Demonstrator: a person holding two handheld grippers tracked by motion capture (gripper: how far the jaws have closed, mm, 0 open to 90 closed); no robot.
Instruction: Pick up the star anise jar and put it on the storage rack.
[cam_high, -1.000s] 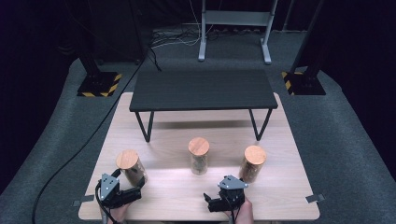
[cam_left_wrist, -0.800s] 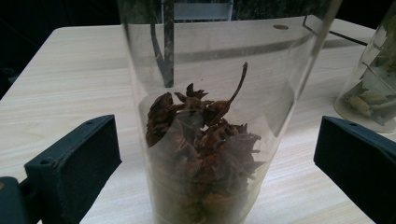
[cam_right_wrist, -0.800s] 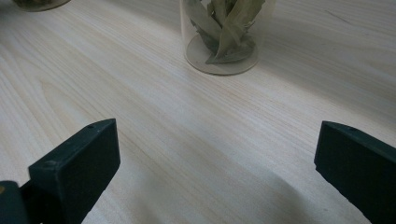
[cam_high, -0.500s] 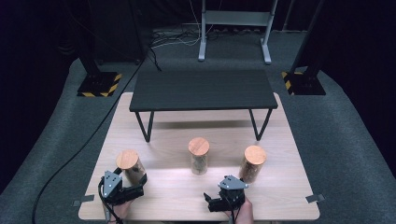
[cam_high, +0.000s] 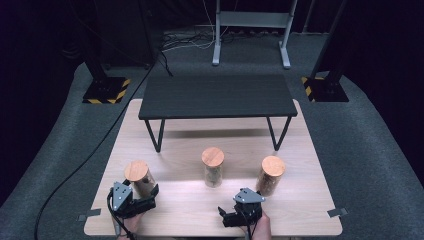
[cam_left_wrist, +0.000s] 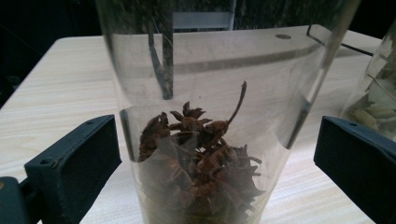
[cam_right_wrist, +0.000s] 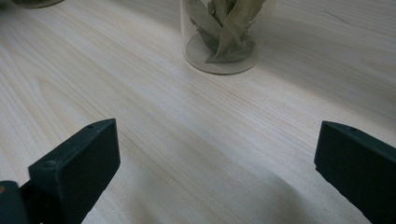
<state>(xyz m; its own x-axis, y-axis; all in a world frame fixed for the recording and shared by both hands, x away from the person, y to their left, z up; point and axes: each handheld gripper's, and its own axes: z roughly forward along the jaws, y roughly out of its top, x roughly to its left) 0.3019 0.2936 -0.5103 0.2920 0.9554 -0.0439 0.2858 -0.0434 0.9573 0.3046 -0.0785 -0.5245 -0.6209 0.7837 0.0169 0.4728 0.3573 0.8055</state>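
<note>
Three clear jars with cork lids stand in a row on the wooden table (cam_high: 300, 150). The left jar (cam_high: 137, 176) holds dark star-shaped spice (cam_left_wrist: 201, 158). My left gripper (cam_high: 142, 197) is open, and this jar (cam_left_wrist: 215, 93) stands between its jaws with a gap on both sides. The middle jar (cam_high: 213, 166) holds pale green leaves and appears at the right edge of the left gripper view (cam_left_wrist: 373, 93). My right gripper (cam_high: 227, 216) is open and empty over bare wood (cam_right_wrist: 210, 140), with a leaf-filled jar (cam_right_wrist: 224, 37) ahead of it. The right jar (cam_high: 271, 175) stands apart.
A low black bench (cam_high: 217, 95) on thin metal legs stands on the far half of the table. Beyond the table are dark carpet, cables, a grey stand (cam_high: 250, 30) and two posts with striped bases (cam_high: 105, 90).
My left gripper has edged forward so that the left jar sits between its jaws. The right gripper and the jars have stayed put.
</note>
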